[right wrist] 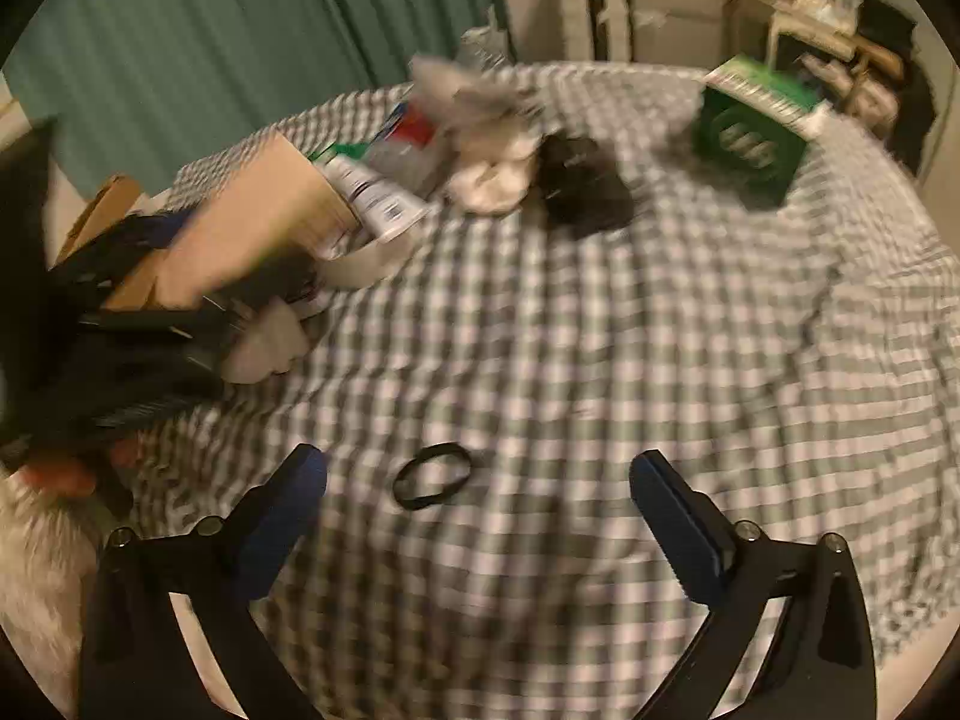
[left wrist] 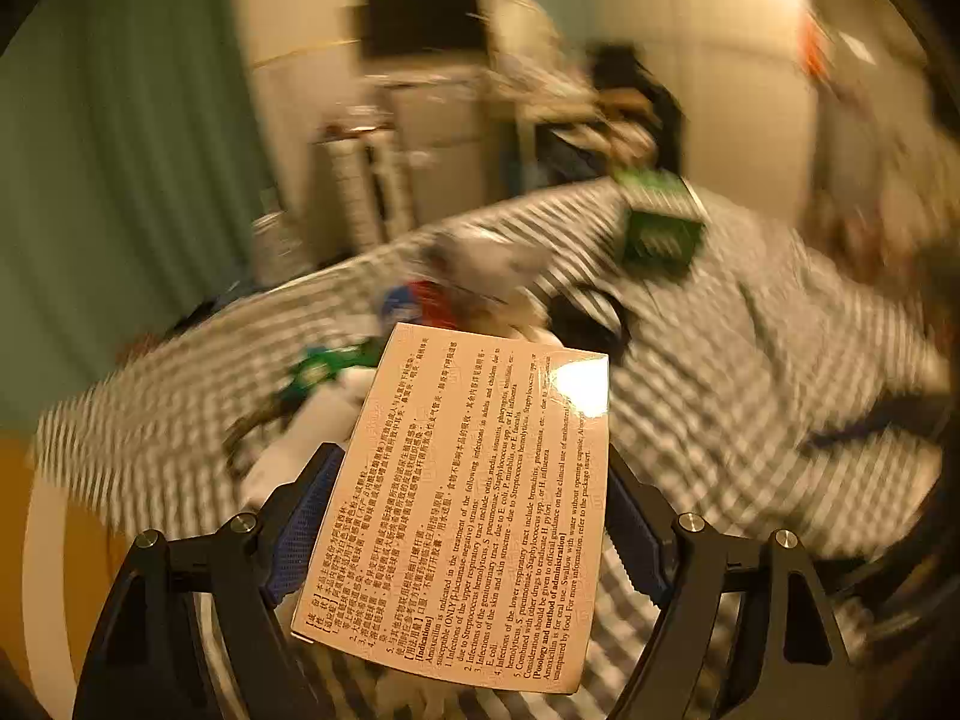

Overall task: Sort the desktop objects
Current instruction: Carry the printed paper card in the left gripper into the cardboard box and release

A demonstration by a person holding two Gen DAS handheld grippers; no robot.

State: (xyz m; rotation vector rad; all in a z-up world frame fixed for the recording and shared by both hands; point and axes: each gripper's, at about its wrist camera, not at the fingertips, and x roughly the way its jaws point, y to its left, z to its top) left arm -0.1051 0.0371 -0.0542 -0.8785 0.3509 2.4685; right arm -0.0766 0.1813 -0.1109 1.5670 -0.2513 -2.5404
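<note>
Gripping a pink medicine box between its blue pads, the left gripper holds it tilted above the checked tablecloth (its printed side faces the camera). The right gripper hangs over the cloth with jaws spread wide and nothing between them, a black hair tie lying just ahead. A green box sits far off, near a blurred clutter pile.

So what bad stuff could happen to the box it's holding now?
The left gripper pinches the medicine box only by its side edges, so it could twist or slip out. The view is blurred, perhaps from fast motion, so the box might bump the pile of clutter on the checkered cloth.
</note>
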